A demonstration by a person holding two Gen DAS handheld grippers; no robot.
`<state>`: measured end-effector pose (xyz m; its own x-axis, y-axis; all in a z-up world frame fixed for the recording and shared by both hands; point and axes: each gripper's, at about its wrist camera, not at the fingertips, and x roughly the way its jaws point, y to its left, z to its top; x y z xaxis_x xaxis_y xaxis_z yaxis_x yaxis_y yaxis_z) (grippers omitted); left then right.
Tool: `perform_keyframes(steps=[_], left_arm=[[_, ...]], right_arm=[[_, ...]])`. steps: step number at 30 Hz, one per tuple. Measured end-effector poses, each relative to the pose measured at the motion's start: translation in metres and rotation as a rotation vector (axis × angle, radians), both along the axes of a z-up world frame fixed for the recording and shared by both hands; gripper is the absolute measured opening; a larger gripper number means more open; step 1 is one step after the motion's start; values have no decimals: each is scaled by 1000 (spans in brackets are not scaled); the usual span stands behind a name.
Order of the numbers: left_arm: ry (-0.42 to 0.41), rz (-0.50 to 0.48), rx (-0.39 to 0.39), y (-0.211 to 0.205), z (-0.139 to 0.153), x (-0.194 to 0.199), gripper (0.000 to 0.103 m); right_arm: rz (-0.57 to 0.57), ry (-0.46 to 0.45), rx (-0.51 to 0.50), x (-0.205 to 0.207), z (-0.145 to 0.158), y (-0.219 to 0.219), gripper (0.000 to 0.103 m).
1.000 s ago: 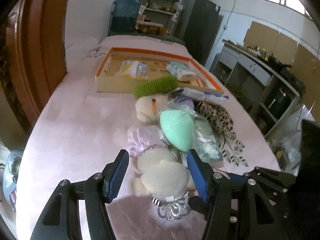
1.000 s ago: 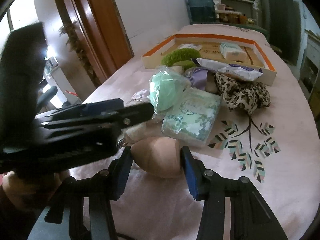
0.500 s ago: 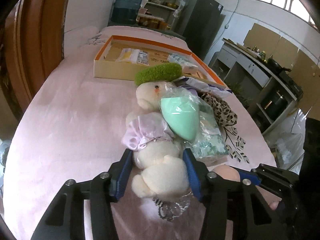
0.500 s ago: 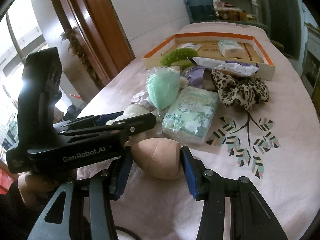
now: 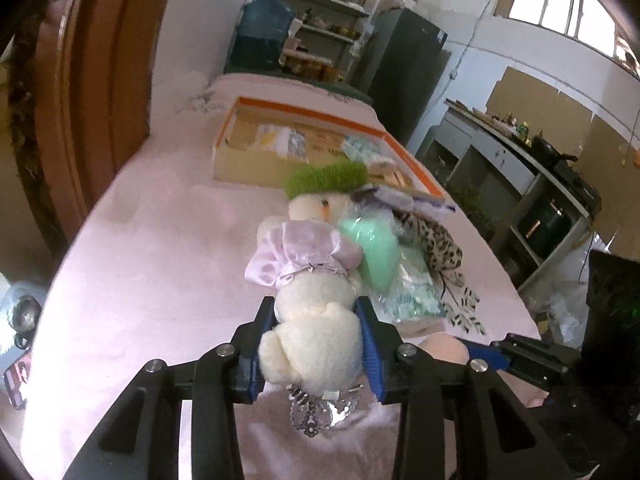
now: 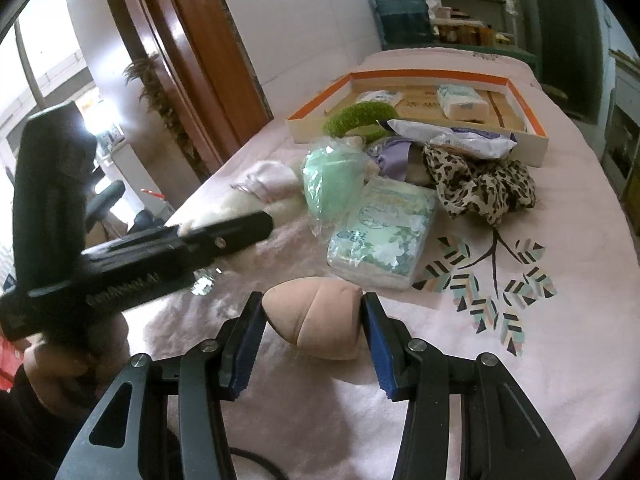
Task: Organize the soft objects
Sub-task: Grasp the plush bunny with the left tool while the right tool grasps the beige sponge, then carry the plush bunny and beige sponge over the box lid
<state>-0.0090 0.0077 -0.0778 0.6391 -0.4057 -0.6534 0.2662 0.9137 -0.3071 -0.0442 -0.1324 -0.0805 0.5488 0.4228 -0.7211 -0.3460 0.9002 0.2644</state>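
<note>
L grip (image 5: 316, 344): I'm closing on bear (image 5: 310, 336), long axis running away toward box (image 5: 404, 156).
R grip (image 6: 312, 332): I'm clamping pad (image 6: 316, 322).

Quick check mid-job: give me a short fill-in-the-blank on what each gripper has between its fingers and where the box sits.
1. The left gripper, jaws closing, has the cream plush ____ in a lilac dress between its fingers.
2. The right gripper is shut on the ____-coloured foam pad.
3. The shallow cardboard box has an ____ rim.
4. The green knitted band lies against the toy's ____.

Missing words: bear; beige; orange; head
</note>
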Motion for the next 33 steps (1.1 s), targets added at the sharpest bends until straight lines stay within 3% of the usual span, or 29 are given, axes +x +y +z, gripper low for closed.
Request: perform_keyframes(steps=[20, 33], left_arm=[[-69, 16, 3, 6, 27, -5, 39], [-130, 10, 4, -1, 45, -4, 39]], right_arm=[[7, -49, -7, -4, 18, 3, 50], [-40, -110, -10, 1, 41, -18, 50]])
